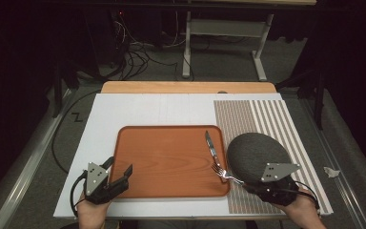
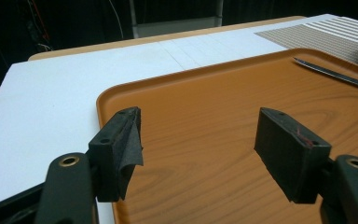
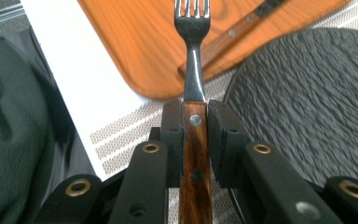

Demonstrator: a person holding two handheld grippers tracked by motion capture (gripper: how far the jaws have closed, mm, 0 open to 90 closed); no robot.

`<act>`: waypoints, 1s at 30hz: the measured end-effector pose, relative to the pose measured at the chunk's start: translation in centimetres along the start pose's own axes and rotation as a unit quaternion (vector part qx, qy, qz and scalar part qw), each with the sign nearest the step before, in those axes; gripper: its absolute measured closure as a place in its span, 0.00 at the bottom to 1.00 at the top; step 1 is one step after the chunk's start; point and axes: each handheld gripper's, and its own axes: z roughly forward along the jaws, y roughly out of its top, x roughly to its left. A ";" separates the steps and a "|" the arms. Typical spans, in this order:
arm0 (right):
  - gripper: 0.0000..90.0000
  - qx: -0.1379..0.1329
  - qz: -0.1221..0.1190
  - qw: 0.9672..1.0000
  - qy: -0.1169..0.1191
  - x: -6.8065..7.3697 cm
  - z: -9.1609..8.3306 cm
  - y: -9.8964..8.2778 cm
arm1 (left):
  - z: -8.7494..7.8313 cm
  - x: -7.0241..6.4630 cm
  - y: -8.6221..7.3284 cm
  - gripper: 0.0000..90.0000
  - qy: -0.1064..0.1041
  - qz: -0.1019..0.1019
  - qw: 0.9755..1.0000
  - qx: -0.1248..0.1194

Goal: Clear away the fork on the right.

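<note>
Firmly pinched: fork at the tray's corner

The right gripper clamps the fork by its wooden handle, tines over the tray beside the knife. Stiff, light, likely slippery on the steel neck. The left gripper gapes empty over the tray's opposite edge.

Tray mid-table w/ knife on its right part; plate just right of tray, on striped mat; fork over tray's right edge, betw tray & plate
</note>
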 end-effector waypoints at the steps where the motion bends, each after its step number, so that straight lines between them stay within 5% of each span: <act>1: 0.88 -0.001 0.001 1.000 0.002 0.0 0.3 0.4 | 0.0 0.0 0.0 0.35 0.000 0.000 1.000 0.000; 12: 0.88 -0.004 0.007 1.000 0.012 0.6 2.8 3.0 | 0.0 0.1 0.0 0.35 -0.001 0.001 1.000 0.000; 22: 0.88 -0.013 0.033 0.999 -0.009 0.6 4.6 4.9 | 0.1 0.0 0.0 0.35 -0.001 0.002 1.000 0.001; 30: 0.88 -0.006 0.030 0.999 -0.017 0.7 5.6 6.0 | 0.1 0.0 0.0 0.35 0.000 0.001 1.000 0.002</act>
